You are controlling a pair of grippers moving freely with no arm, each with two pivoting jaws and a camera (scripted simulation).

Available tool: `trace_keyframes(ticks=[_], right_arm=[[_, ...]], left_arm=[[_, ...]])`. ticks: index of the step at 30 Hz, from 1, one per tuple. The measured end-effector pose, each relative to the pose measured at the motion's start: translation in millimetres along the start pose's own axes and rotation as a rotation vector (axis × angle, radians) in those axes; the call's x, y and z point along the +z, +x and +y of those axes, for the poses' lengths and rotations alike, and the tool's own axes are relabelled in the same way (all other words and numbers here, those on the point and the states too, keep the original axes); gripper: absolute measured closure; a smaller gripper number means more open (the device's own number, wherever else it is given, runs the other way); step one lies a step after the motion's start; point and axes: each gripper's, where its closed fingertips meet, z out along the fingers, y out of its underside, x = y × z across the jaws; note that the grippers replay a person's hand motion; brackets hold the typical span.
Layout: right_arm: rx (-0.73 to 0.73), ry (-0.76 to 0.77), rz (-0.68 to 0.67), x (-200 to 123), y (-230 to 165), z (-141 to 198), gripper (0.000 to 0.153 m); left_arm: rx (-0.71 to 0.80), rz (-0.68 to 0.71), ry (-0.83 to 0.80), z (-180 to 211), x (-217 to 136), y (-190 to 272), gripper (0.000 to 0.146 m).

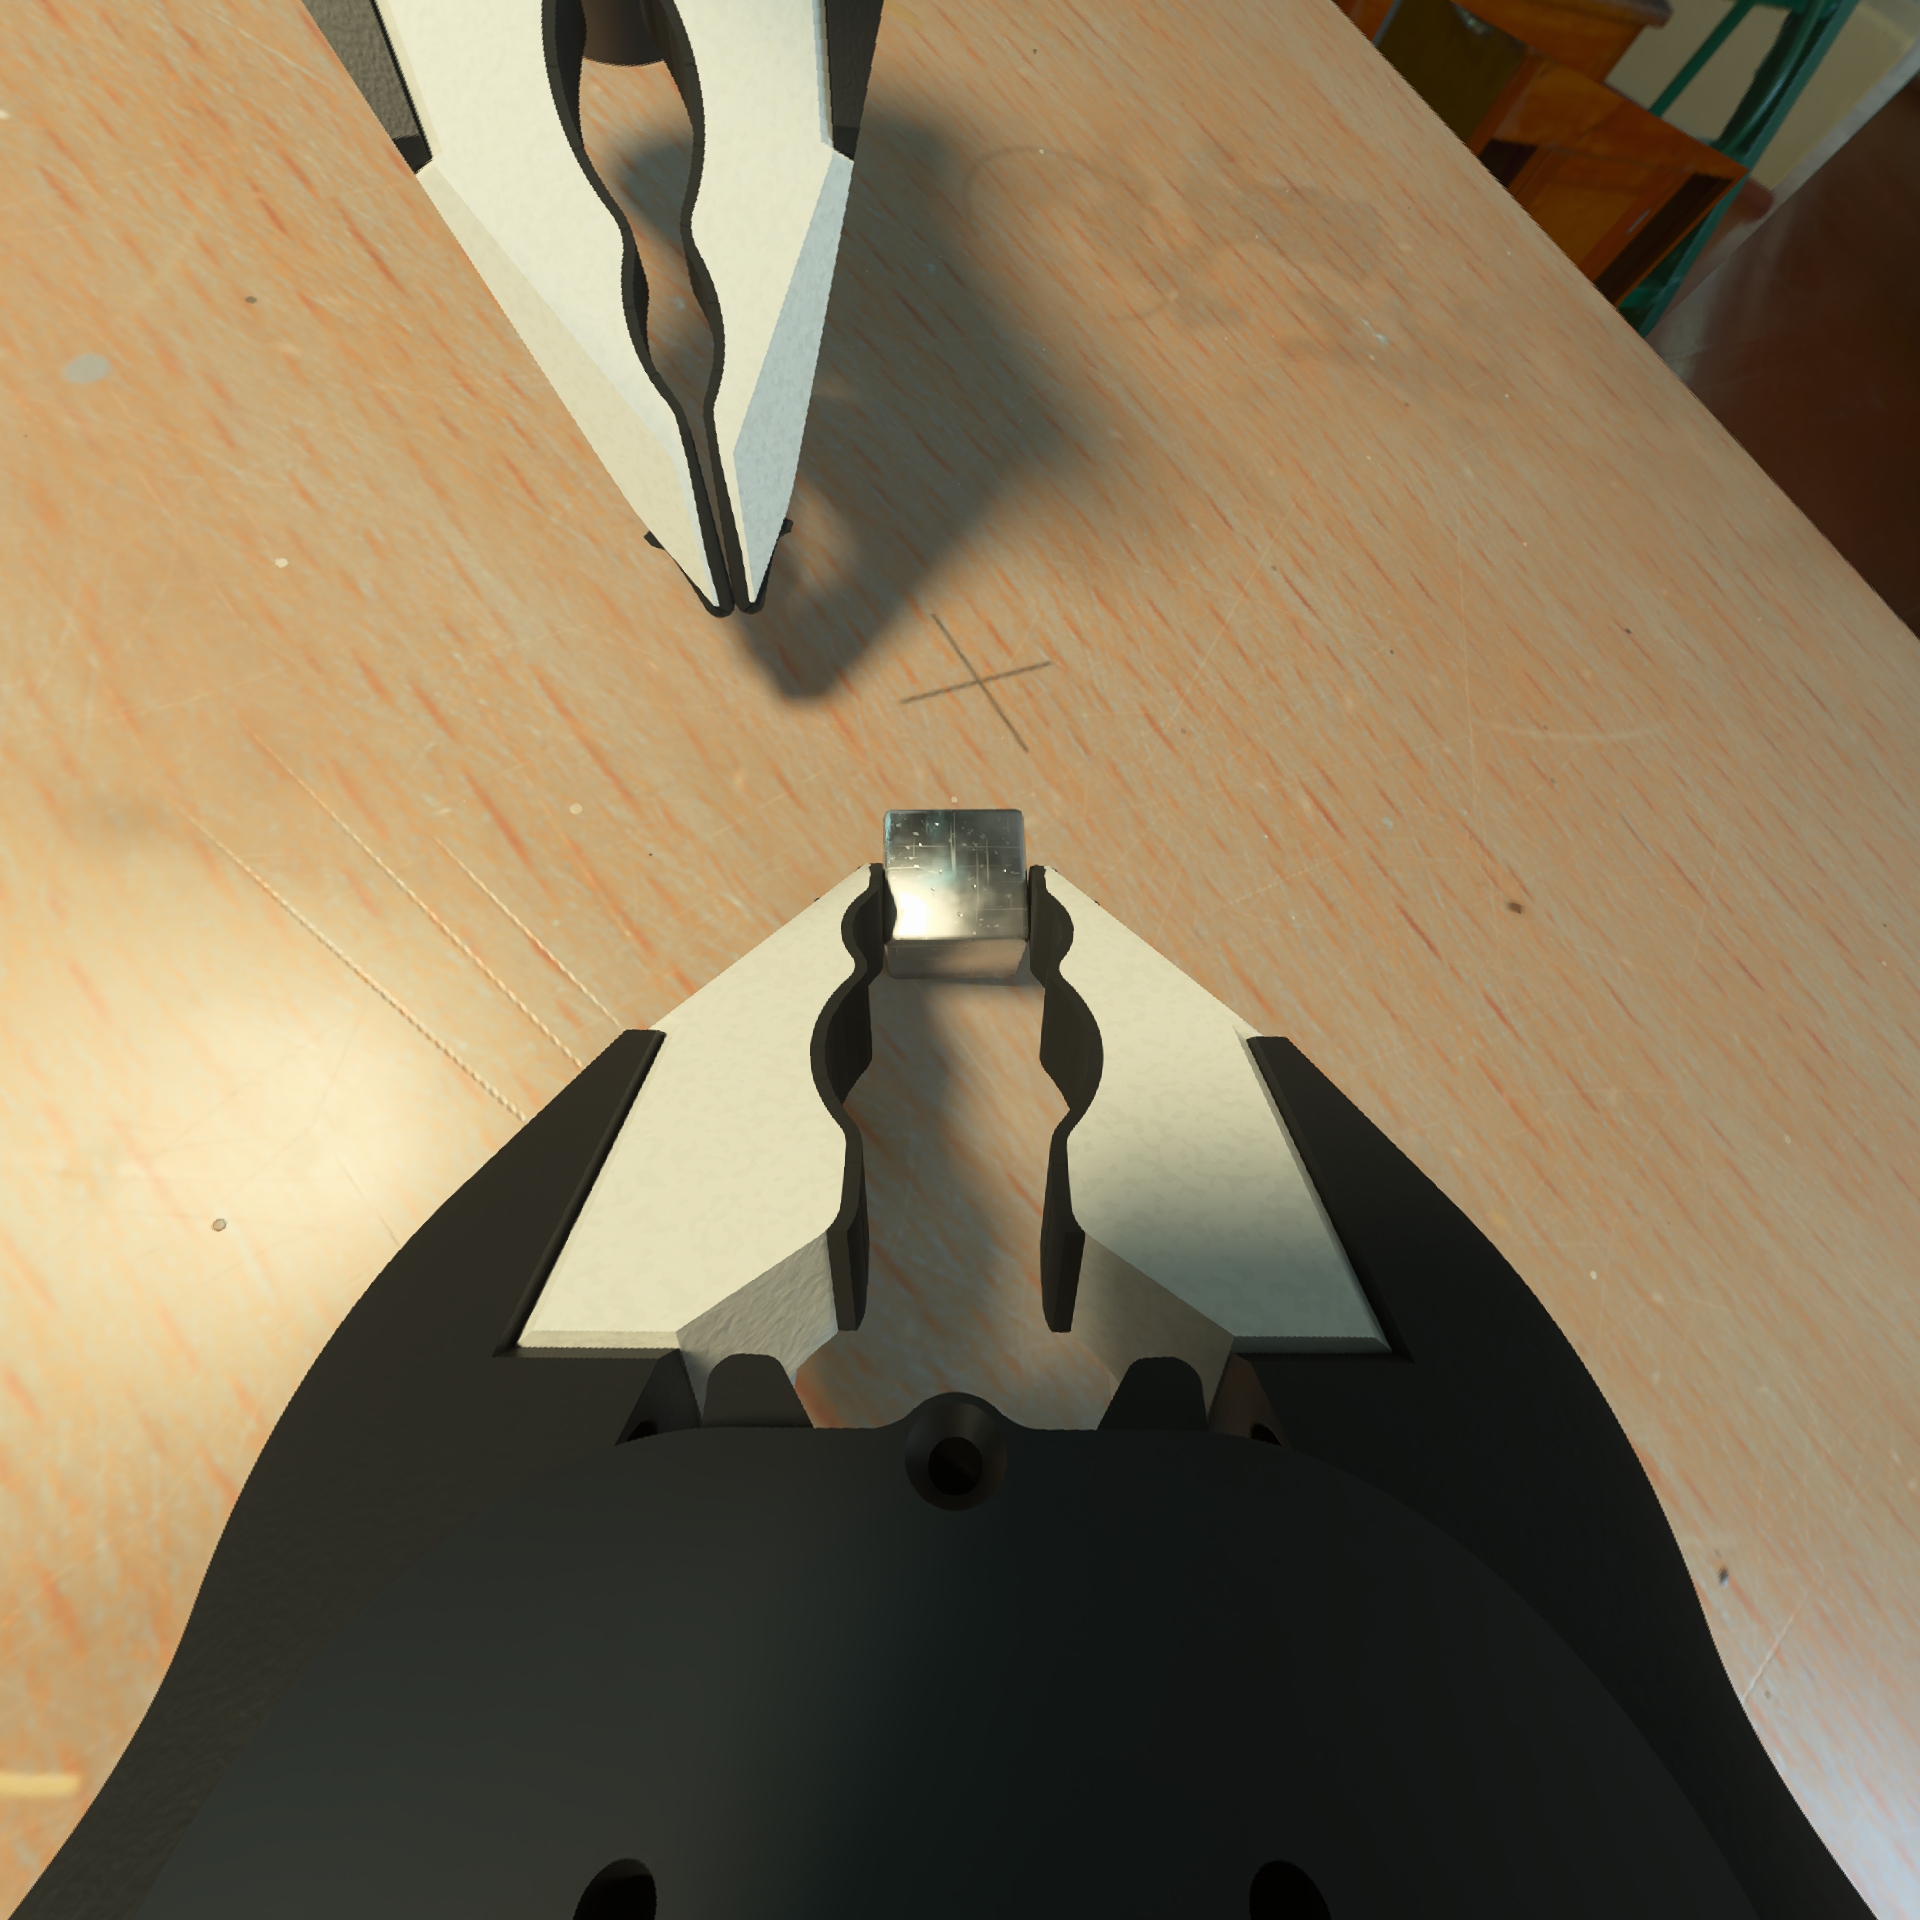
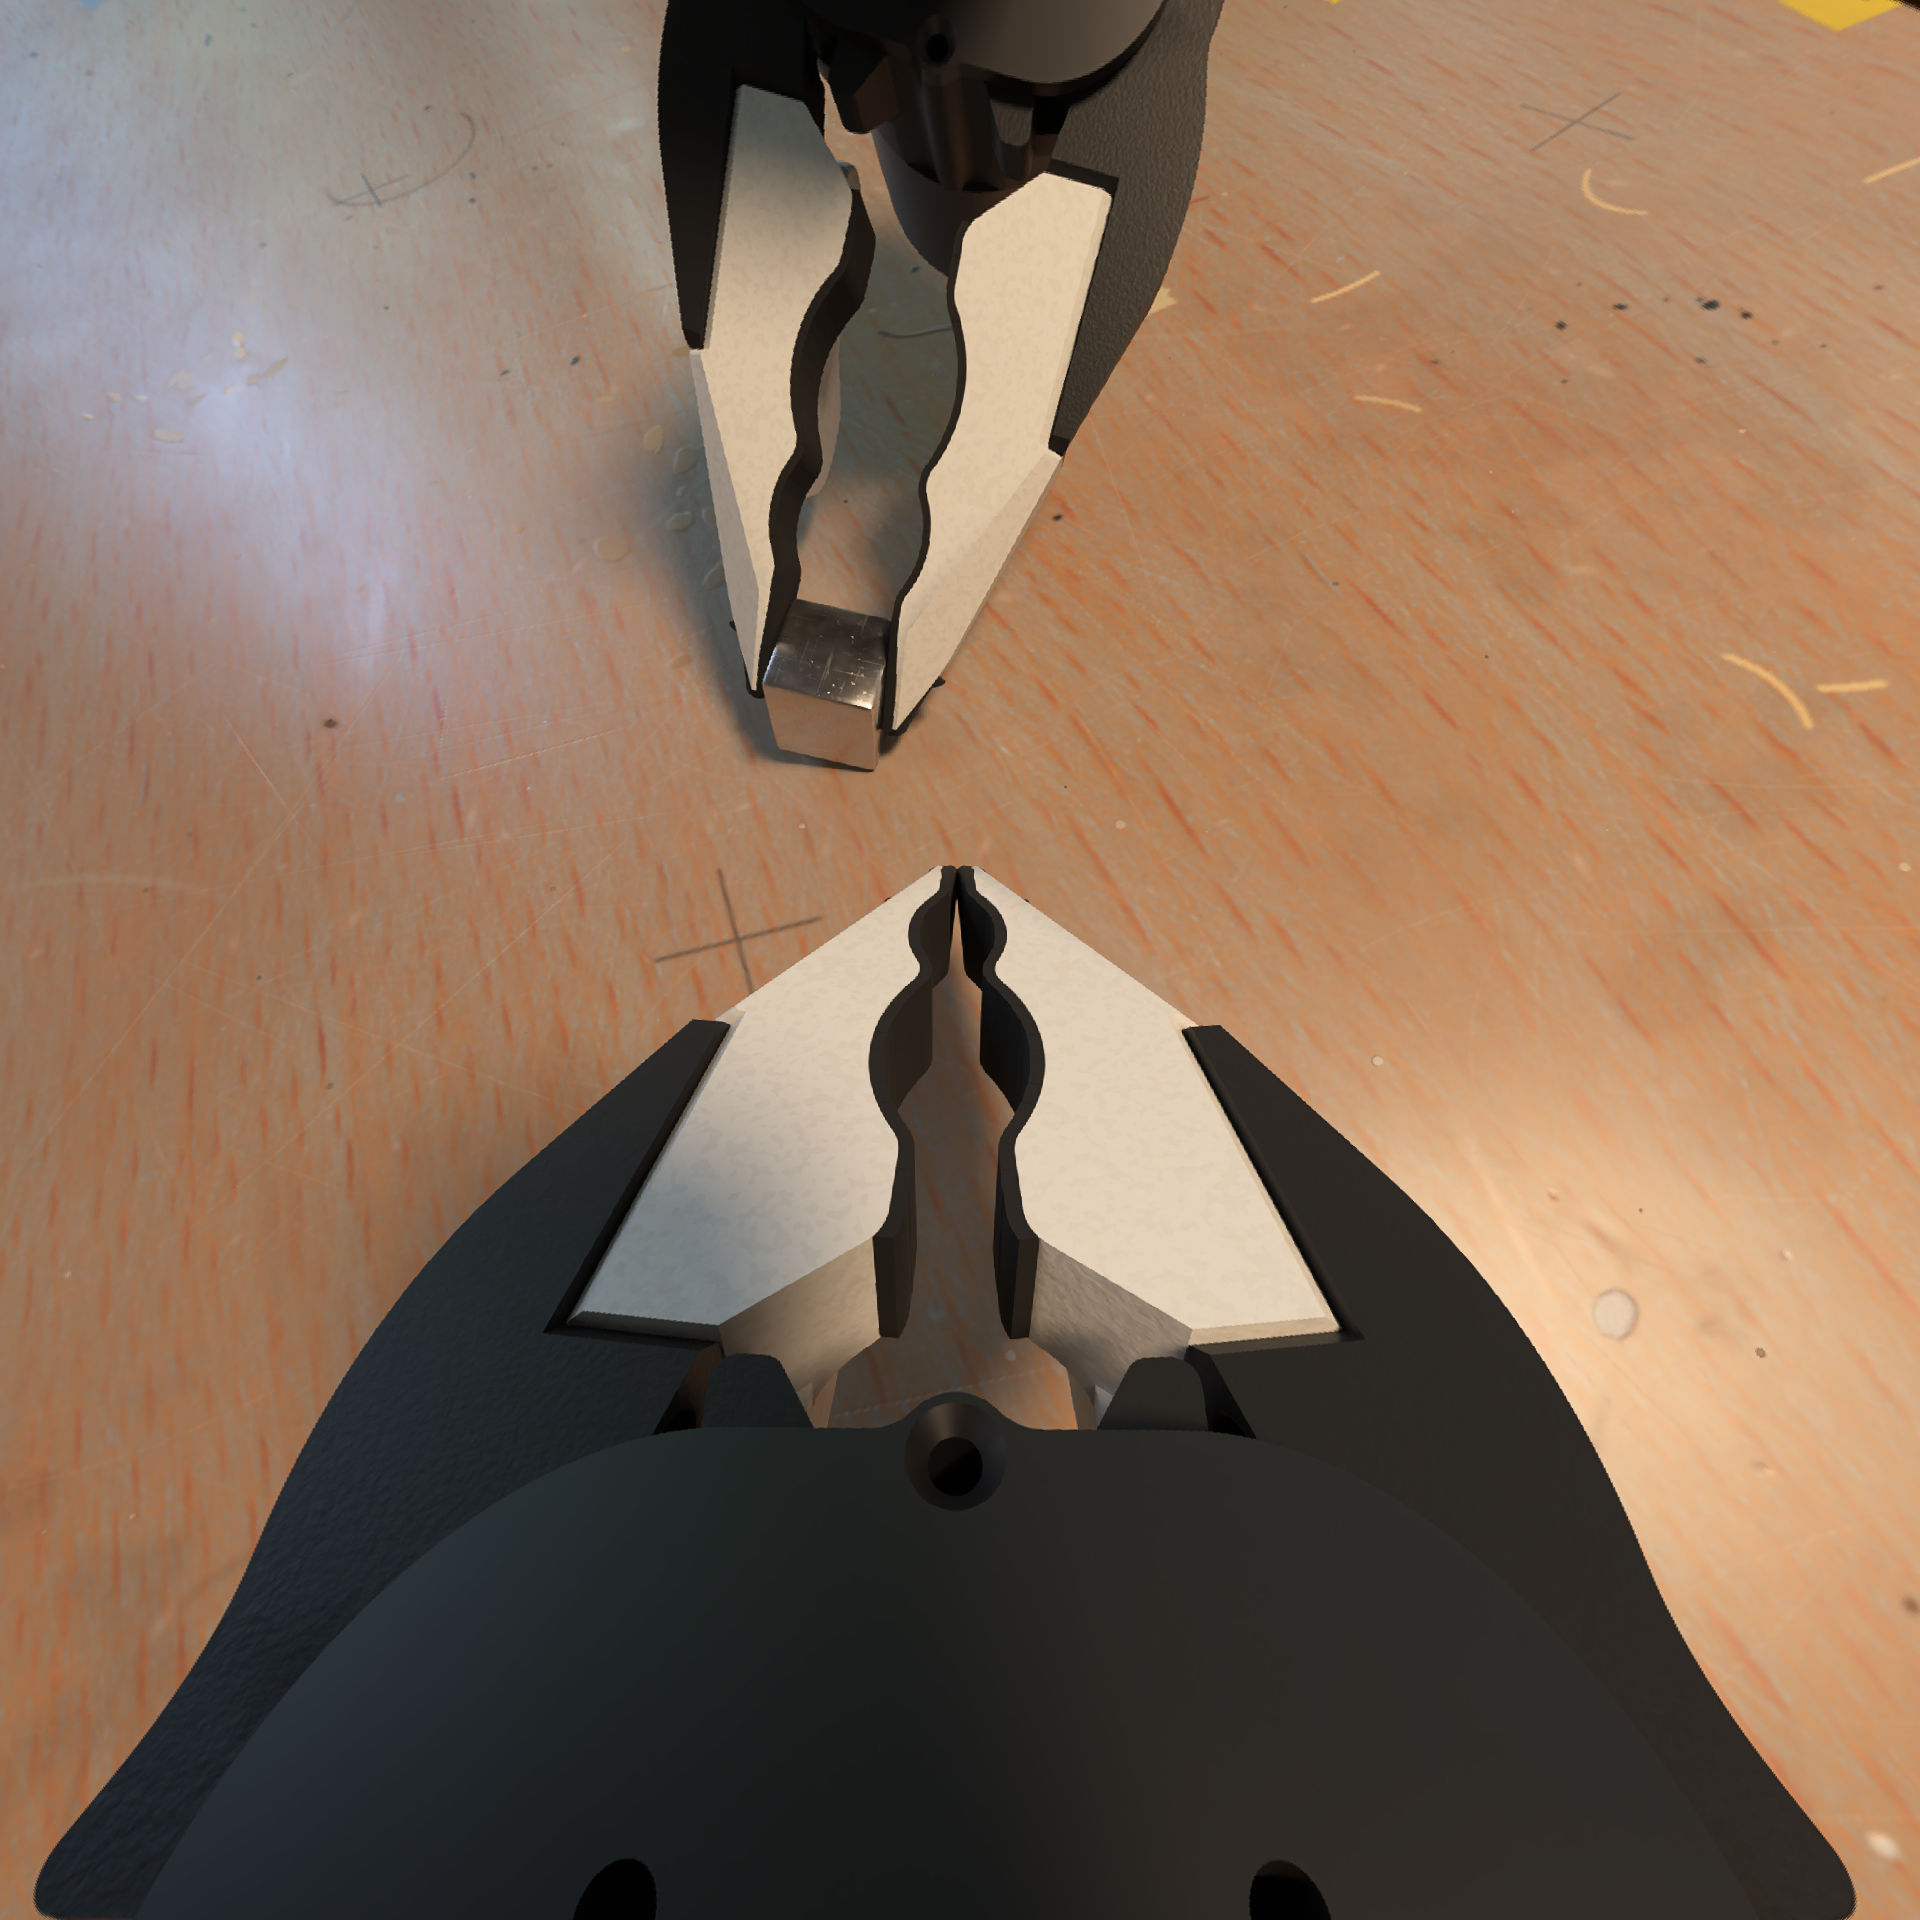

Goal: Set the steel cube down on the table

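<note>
A small shiny steel cube is pinched between the fingertips of my left gripper, which is shut on it. In the right wrist view the cube sits at the tips of the left gripper, very low over the wooden table. I cannot tell whether it touches the table. My right gripper is shut and empty and points at the cube from a short way off. It also shows in the left wrist view, facing the left gripper.
A pencilled cross is on the table between the two grippers, and shows in the right wrist view too. The table's edge runs along the right. Orange wooden furniture stands beyond it. Wood shavings lie scattered.
</note>
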Motion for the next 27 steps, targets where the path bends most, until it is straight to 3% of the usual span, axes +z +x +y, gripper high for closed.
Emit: trace_keyframes(ticks=[23, 27], right_arm=[[-0.098, -0.005, 0.052, 5.0, -6.4, -2.1, 0.153], [-0.062, 0.004, 0.054, 5.6, -2.9, -3.2, 0.153]], left_arm=[[-0.014, 0.038, -0.019, 0.5, 1.5, 4.1, 0.119], [0.045, -0.005, -0.016, 0.2, 2.2, 2.4, 0.119]])
